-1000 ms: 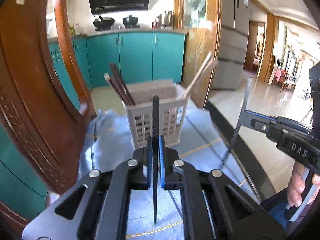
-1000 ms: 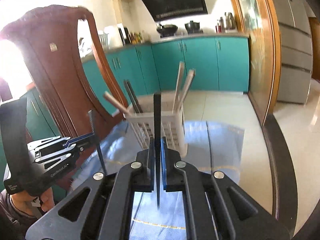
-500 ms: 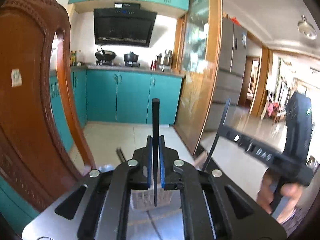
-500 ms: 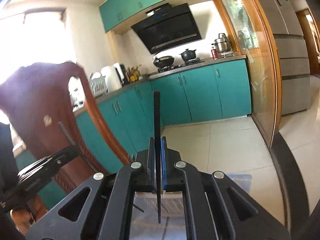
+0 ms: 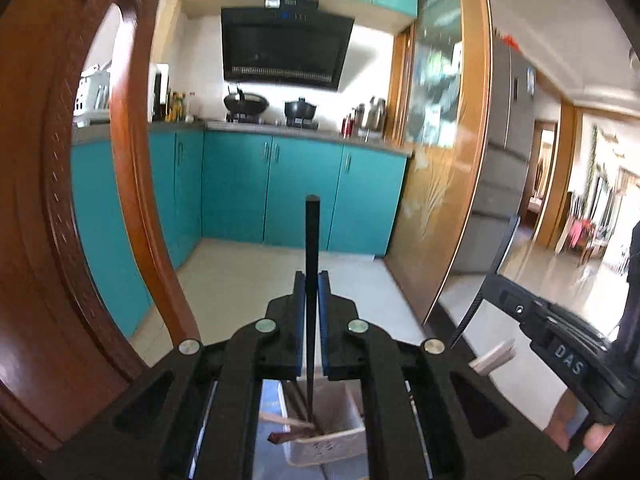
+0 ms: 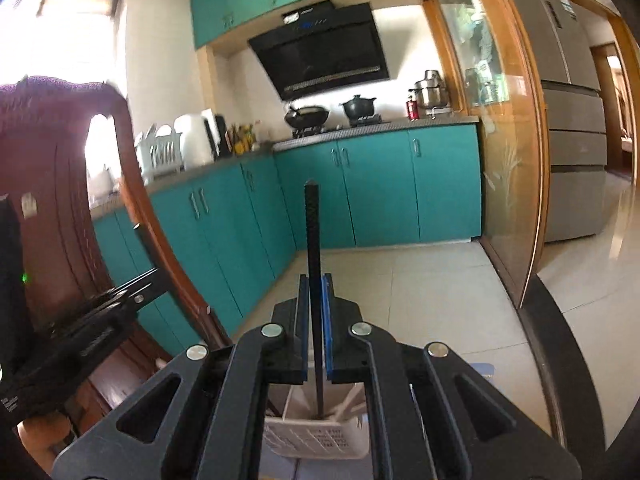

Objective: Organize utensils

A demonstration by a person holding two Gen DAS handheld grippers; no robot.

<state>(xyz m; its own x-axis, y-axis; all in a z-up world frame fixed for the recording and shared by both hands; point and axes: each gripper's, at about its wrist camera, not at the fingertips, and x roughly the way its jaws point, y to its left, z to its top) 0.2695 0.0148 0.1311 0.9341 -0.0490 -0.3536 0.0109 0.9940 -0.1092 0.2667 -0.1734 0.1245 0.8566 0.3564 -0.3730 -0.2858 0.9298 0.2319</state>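
My left gripper [image 5: 311, 280] is shut on a black chopstick [image 5: 311, 240] held upright, its lower tip over the white utensil basket [image 5: 340, 446]. The basket holds brown and pale wooden chopsticks [image 5: 296, 424]. My right gripper [image 6: 316, 282] is shut on a second black chopstick [image 6: 313, 232], its tip inside the same basket [image 6: 320, 438] below the jaws. The right gripper with its chopstick also shows at the right of the left wrist view [image 5: 496, 280]. The left gripper shows at the left of the right wrist view [image 6: 152, 280].
A carved wooden chair back [image 5: 132, 200] stands close on the left. Teal kitchen cabinets [image 5: 280, 192] and a range hood [image 5: 284, 52] are behind. A wooden-framed glass door [image 5: 444, 152] and a fridge [image 6: 572, 128] stand to the right.
Both grippers have risen and moved over the basket, which dropped from mid-frame to below the jaws. Both chopstick tips now point down into the basket.
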